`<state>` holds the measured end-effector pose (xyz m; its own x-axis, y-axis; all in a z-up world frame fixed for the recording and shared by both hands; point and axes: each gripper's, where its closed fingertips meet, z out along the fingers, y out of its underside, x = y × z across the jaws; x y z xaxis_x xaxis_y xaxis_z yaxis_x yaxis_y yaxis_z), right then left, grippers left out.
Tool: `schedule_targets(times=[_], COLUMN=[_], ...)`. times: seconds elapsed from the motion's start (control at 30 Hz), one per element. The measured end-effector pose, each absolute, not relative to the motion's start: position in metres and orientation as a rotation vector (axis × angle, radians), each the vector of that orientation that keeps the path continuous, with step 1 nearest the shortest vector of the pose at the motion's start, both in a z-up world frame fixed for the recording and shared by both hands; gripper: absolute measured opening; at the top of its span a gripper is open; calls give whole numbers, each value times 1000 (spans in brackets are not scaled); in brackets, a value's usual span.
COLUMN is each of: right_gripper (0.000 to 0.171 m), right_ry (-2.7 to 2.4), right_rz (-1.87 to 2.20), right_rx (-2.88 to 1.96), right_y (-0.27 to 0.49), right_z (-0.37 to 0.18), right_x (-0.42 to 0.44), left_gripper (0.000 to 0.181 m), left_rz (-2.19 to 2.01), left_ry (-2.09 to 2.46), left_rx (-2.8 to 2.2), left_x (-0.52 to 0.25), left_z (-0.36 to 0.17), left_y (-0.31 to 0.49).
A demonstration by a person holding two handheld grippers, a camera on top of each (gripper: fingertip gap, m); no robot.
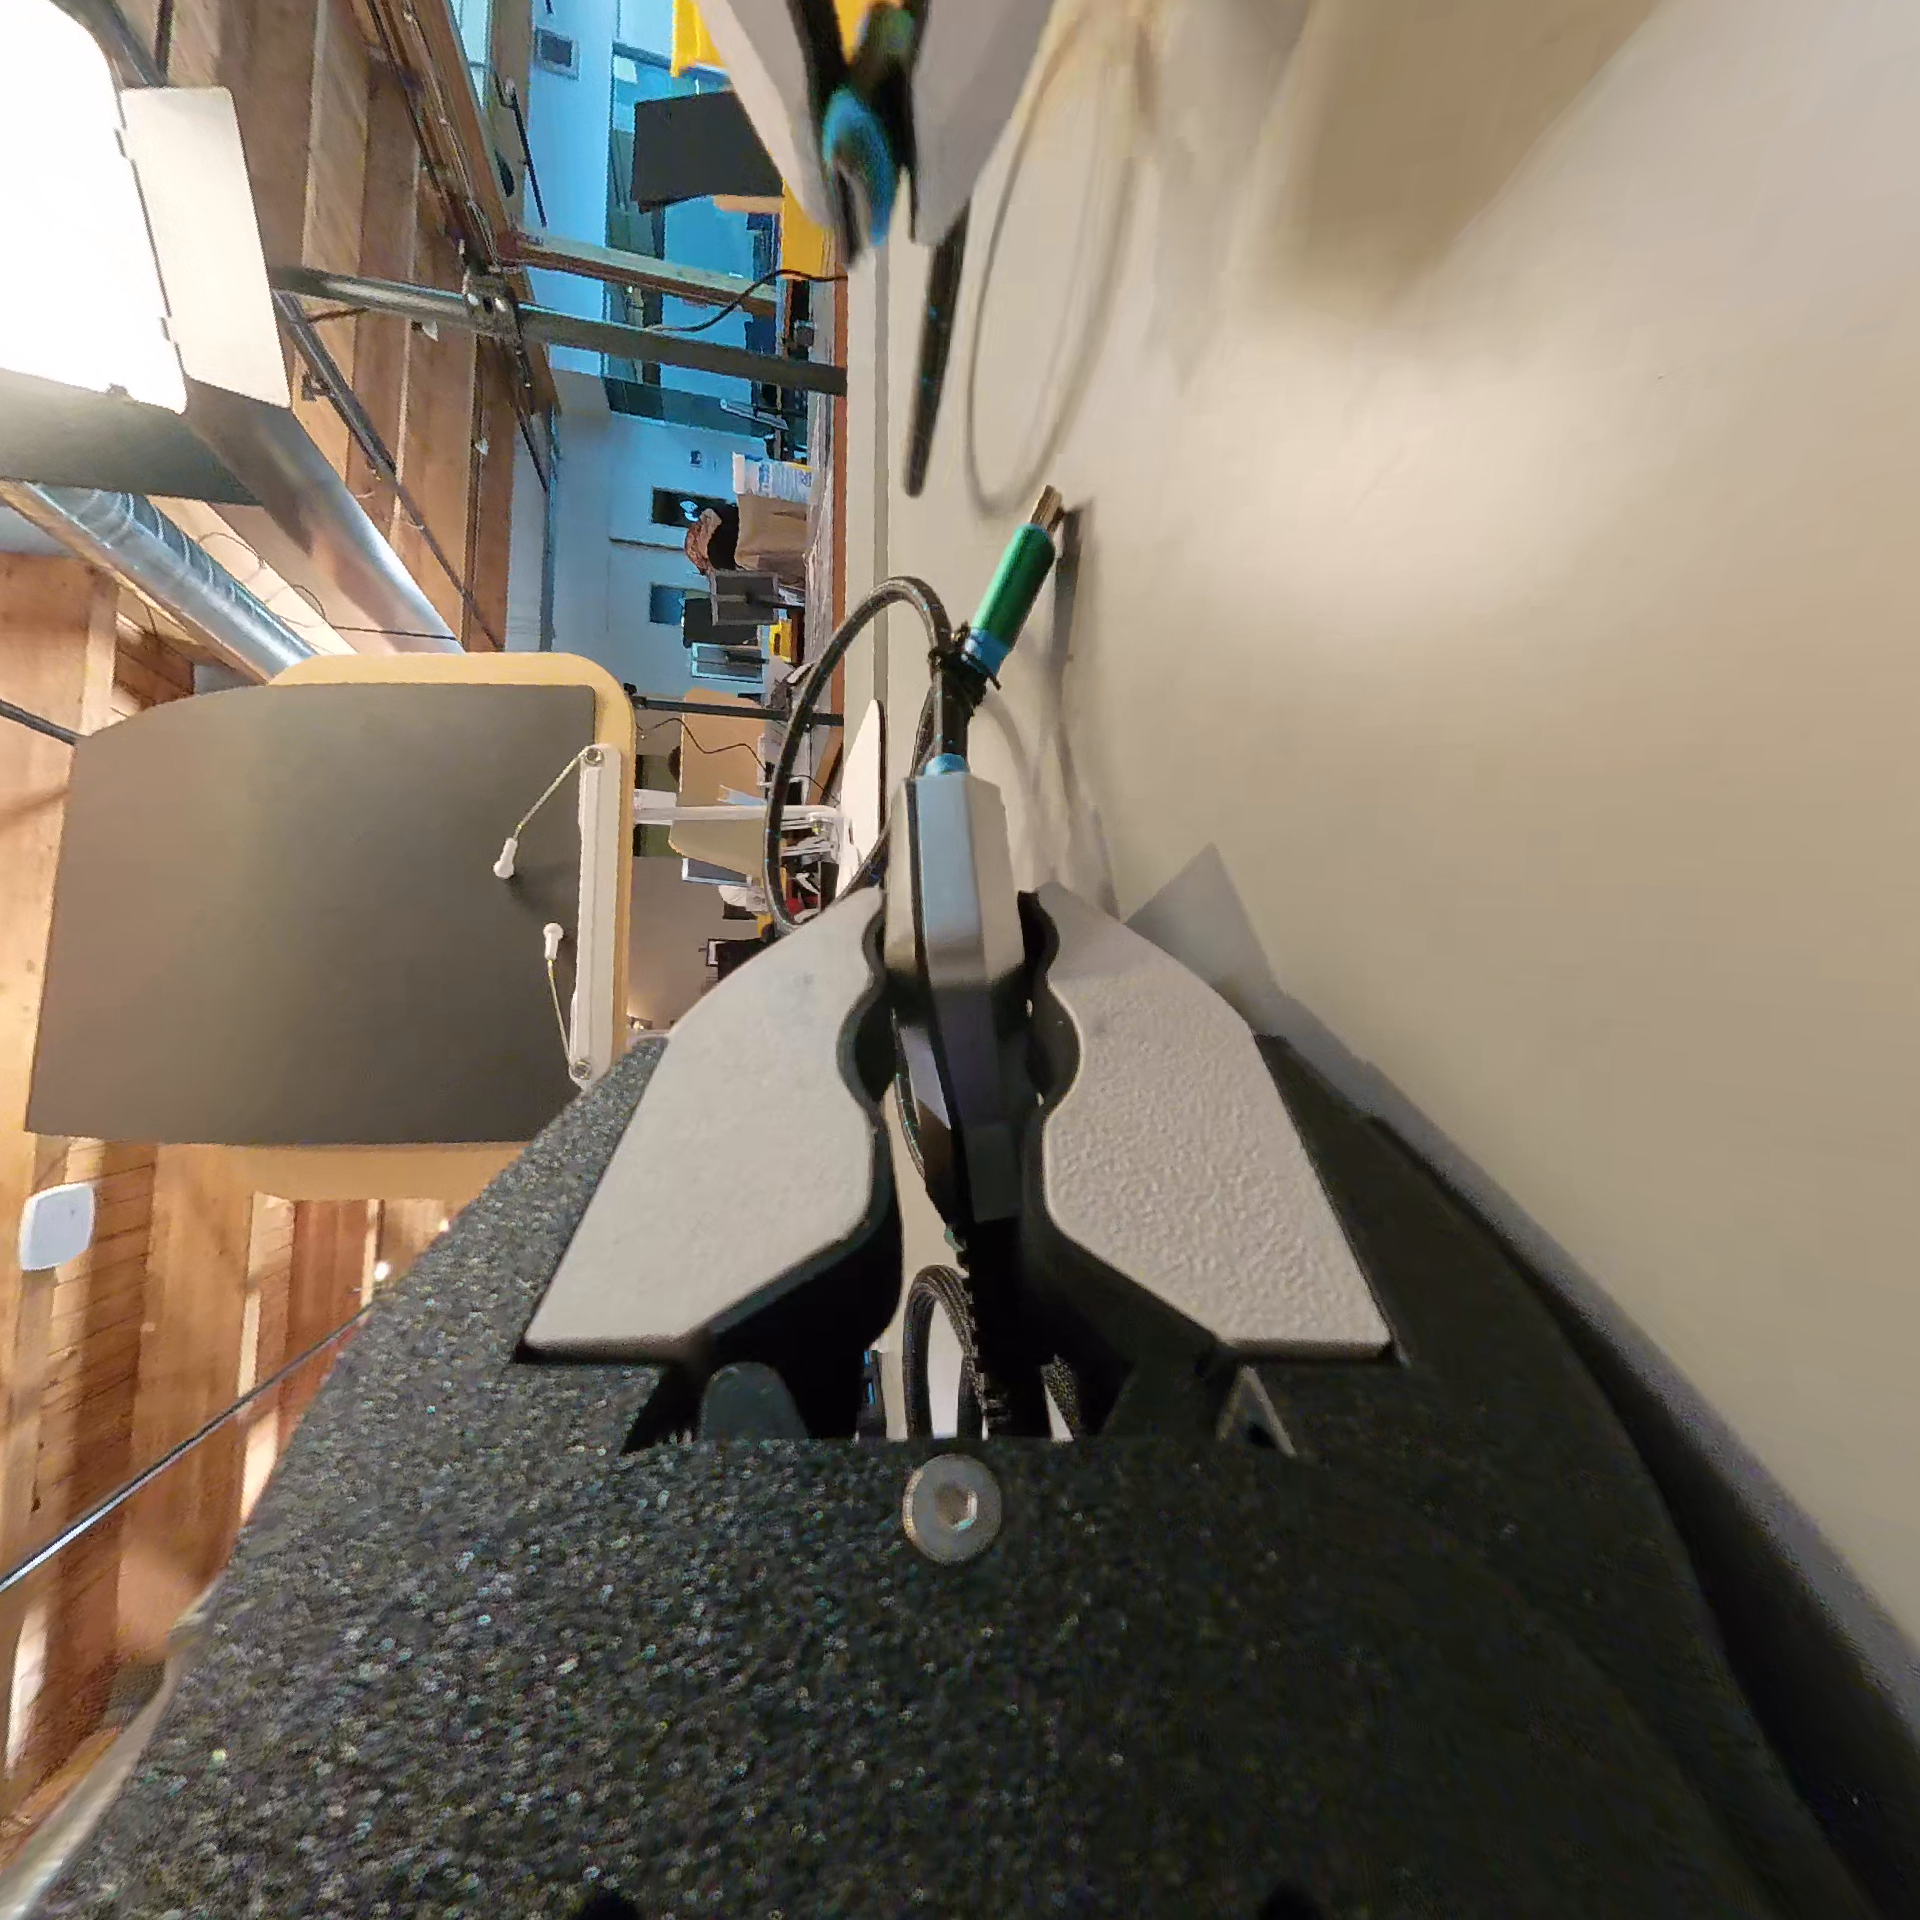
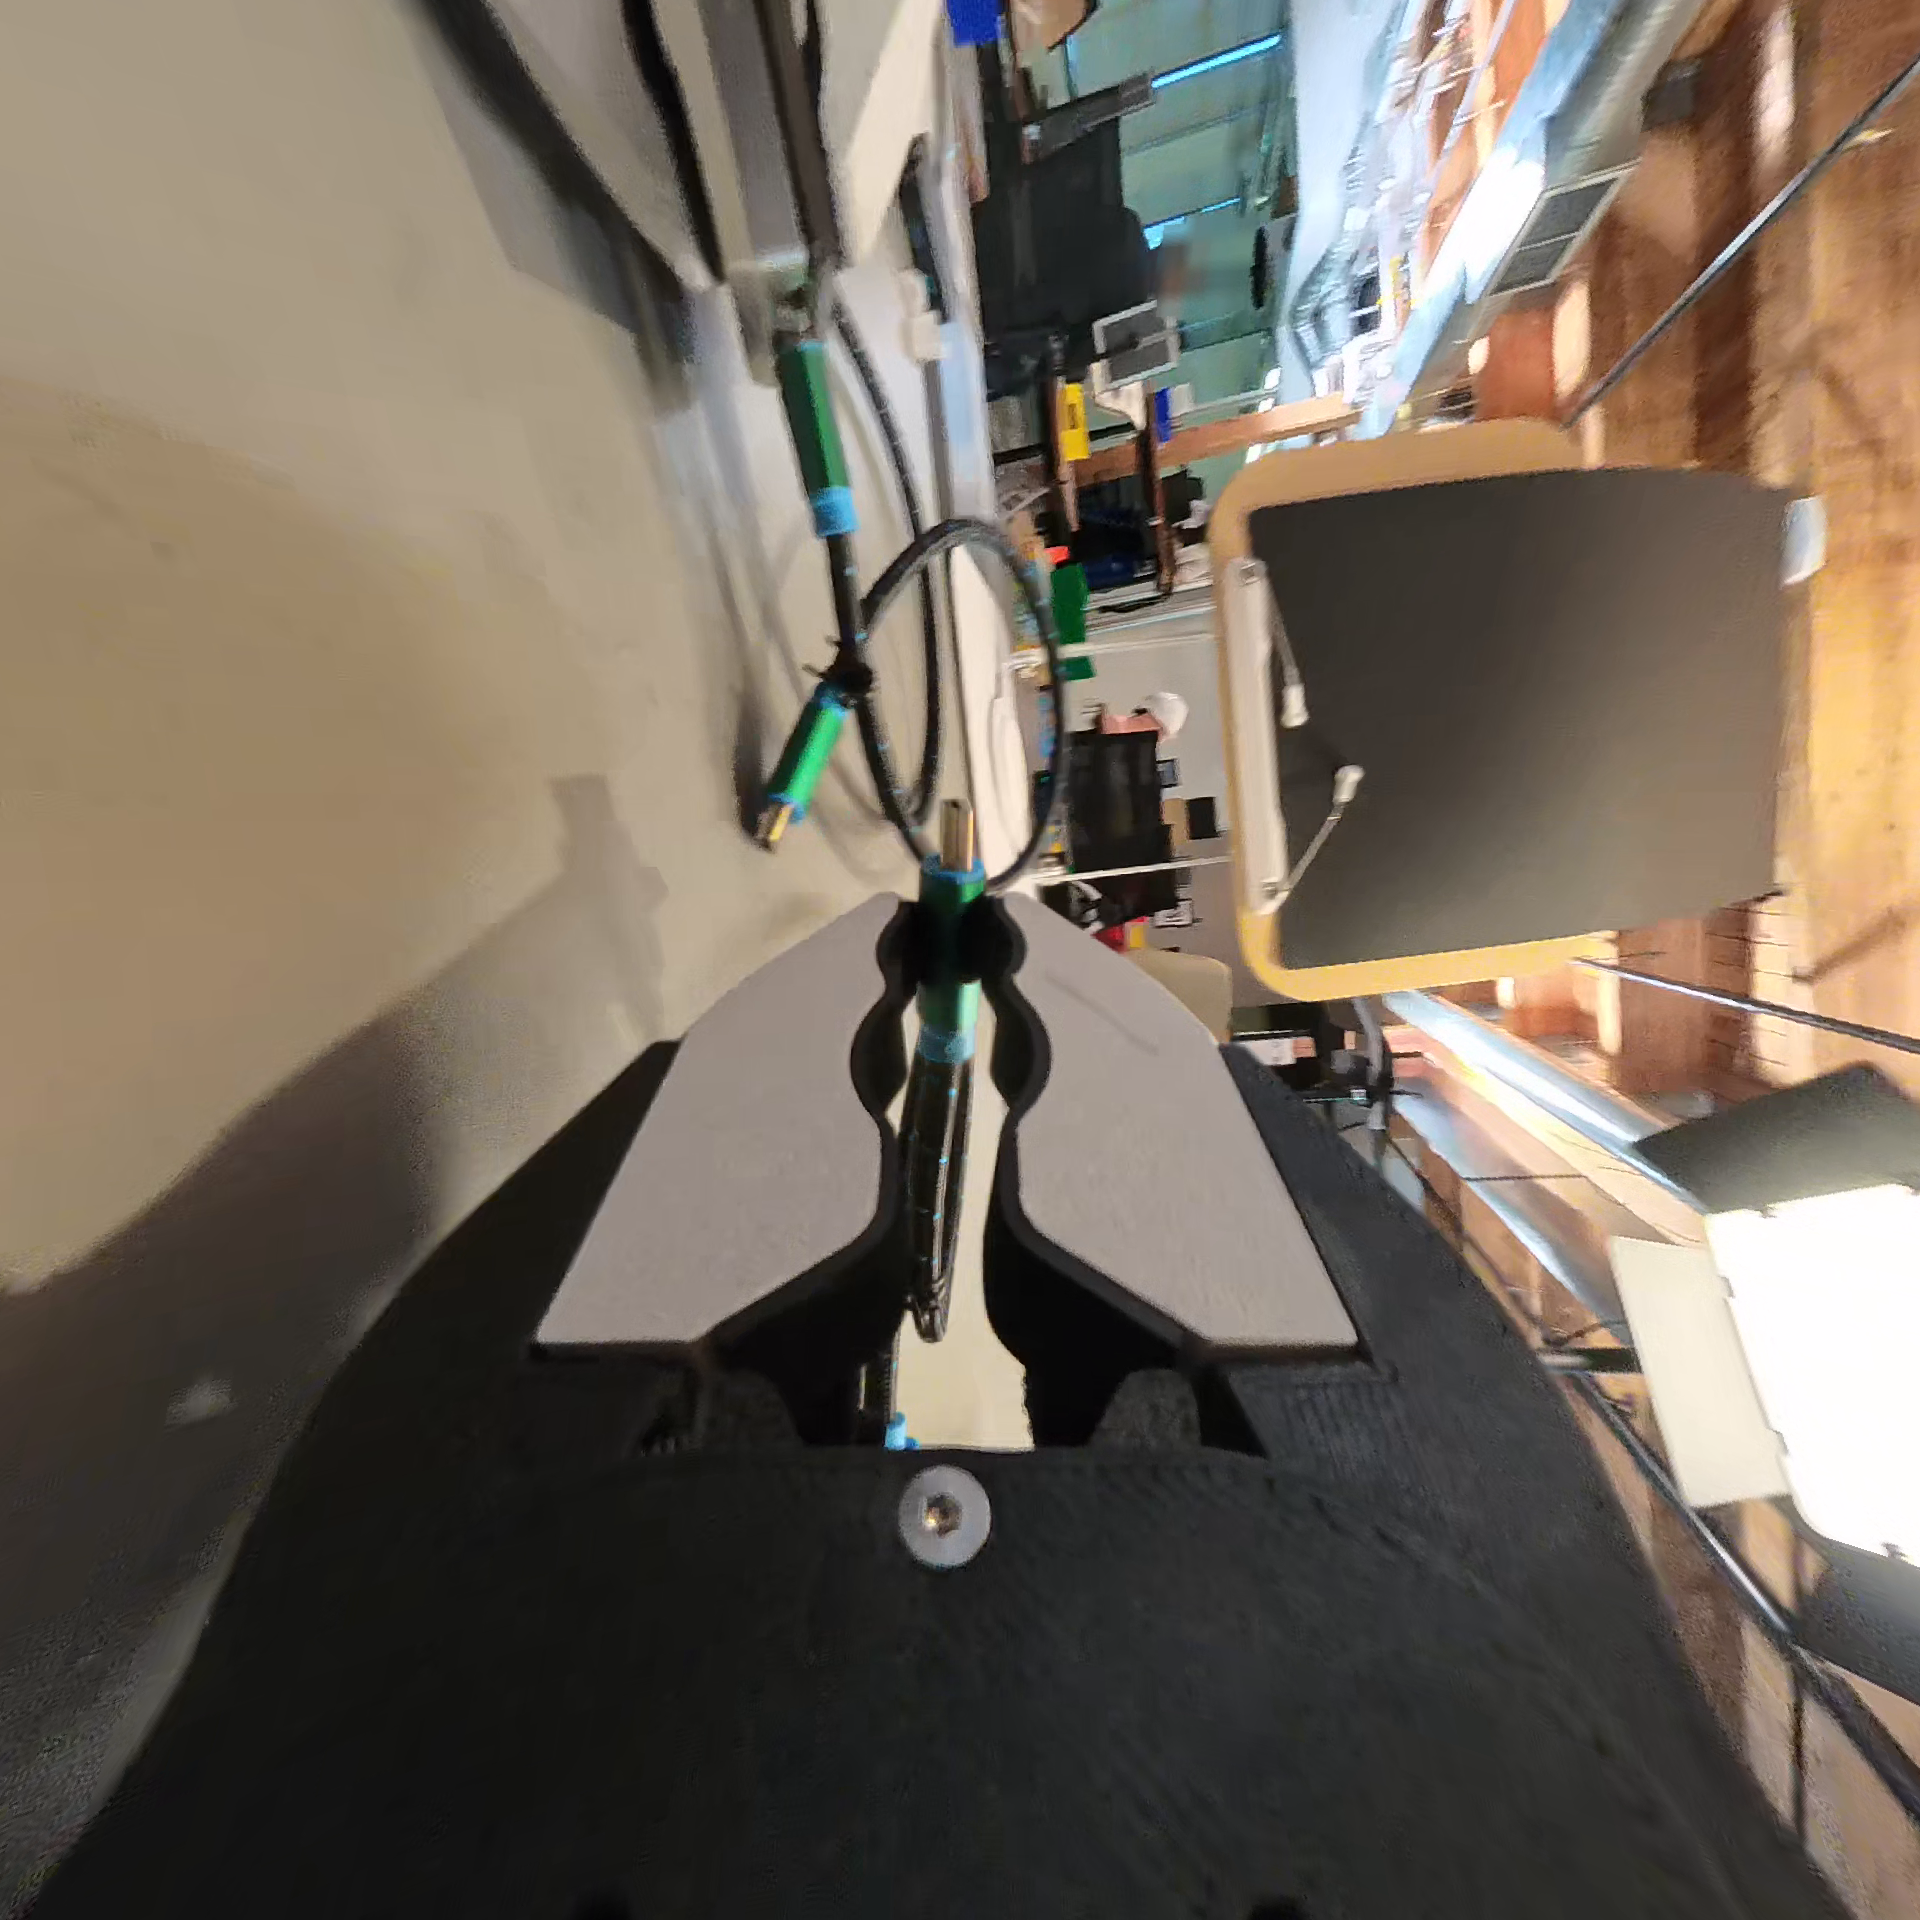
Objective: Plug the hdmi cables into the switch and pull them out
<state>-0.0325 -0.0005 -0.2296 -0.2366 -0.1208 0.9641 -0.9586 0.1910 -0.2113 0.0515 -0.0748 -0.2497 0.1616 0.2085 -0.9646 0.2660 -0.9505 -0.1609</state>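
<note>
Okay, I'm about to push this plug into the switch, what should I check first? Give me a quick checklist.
1. Right gripper shut on the held green plug: ok.
2. Gold tip sticks out past the fingertips, pointing forward: ok.
3. Left gripper clamped on the switch: ok.
4. Held plug lined up with a free port: cannot tell, the far end of the right wrist view is blurred.
5. Cable loop hangs just ahead of the tip: not ok, it may snag.
6. Loose green plug lies off to the side: ok.
</note>
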Motion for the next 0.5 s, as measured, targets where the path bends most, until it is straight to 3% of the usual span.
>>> schedule_targets(times=[0.27,0.4,0.5], right_gripper=[12,11,12], right_ry=[-1304,-1251,-1332], right_rz=[1310,1210,1048], right_rx=[831,661,571], right_y=[45,95,131], right_z=[-111,-59,-53], right_x=[-19,-59,-109], left_gripper=[22,22,22], left_rz=[-1966,-1966,-1973], left_ry=[518,503,494], left_rx=[2362,2370,2376], left_x=[51,52,51], left_z=[-244,-244,-242], left_y=[-75,-70,-67])
